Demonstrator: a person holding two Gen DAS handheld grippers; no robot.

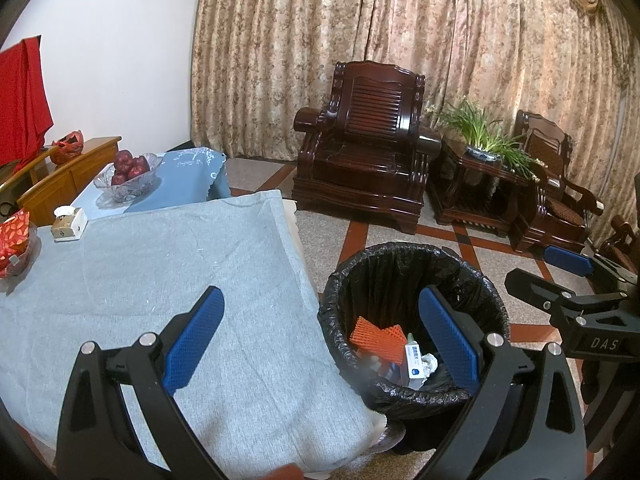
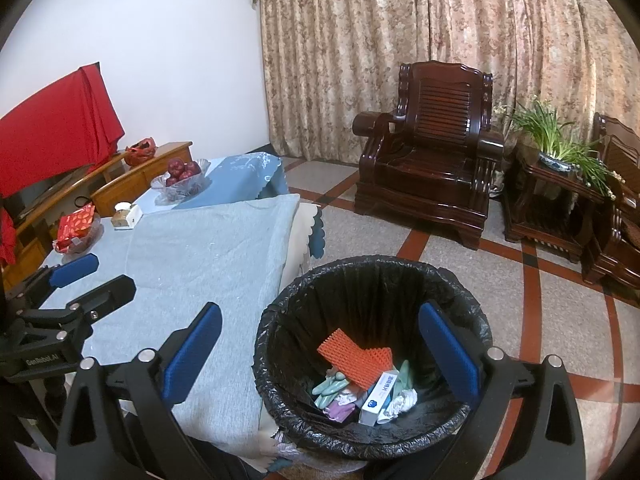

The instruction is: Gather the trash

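Right wrist view: the patterned curtain (image 2: 440, 32) fills the far wall, with a dark wooden armchair (image 2: 428, 152) before it and a side table carrying a potted plant (image 2: 560, 148) to its right. The table under a grey cloth (image 2: 192, 248) is cleared at the near end; at its far edge stand a glass bowl of apples (image 2: 182, 178), a red packet (image 2: 76, 226) and a small tissue box (image 2: 126, 214) (all well apart from the grippers). The black-lined trash bin (image 2: 372, 280) stands on the floor just beside the table corner, holding an orange mesh (image 2: 354, 354), a white box (image 2: 378, 398) and crumpled paper (image 2: 402, 400). The right gripper (image 2: 320, 354) hangs above the bin, fingers spread wide, holding nothing. The left gripper (image 1: 322, 334) is likewise wide open and empty, between table edge and bin.
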